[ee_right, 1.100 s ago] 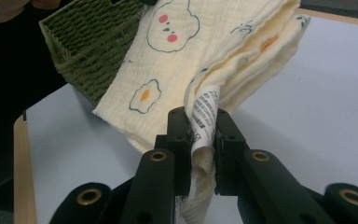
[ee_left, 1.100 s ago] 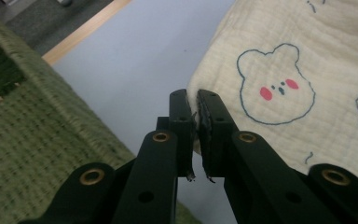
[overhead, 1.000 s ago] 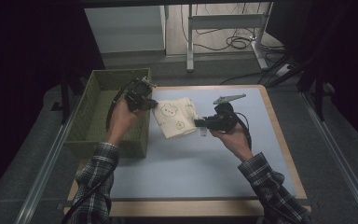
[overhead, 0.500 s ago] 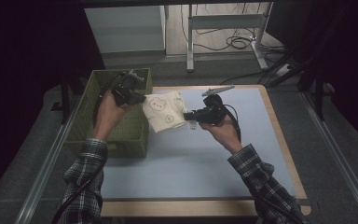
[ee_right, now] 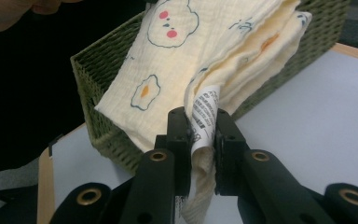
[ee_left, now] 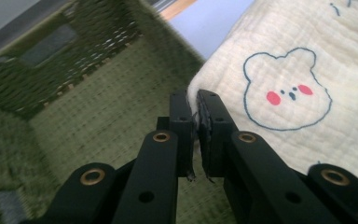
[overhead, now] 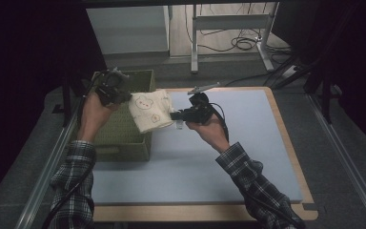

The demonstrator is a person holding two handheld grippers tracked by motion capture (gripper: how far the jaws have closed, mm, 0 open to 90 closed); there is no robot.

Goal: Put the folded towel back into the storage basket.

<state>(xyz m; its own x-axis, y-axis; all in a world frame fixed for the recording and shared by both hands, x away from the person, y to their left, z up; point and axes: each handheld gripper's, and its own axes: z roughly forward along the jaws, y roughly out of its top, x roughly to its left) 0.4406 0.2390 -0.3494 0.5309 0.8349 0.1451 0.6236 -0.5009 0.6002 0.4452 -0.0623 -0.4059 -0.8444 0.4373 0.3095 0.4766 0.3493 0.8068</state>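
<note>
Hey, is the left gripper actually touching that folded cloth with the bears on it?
Touching. In the left gripper view the left gripper has its jaws pinched shut on the edge of the cream cloth, over the green basket.

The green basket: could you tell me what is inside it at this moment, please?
The basket shows only its bare woven floor and walls. The folded cloth, pinched by the left gripper and right gripper, hangs over its rim and hides the near corner.
</note>
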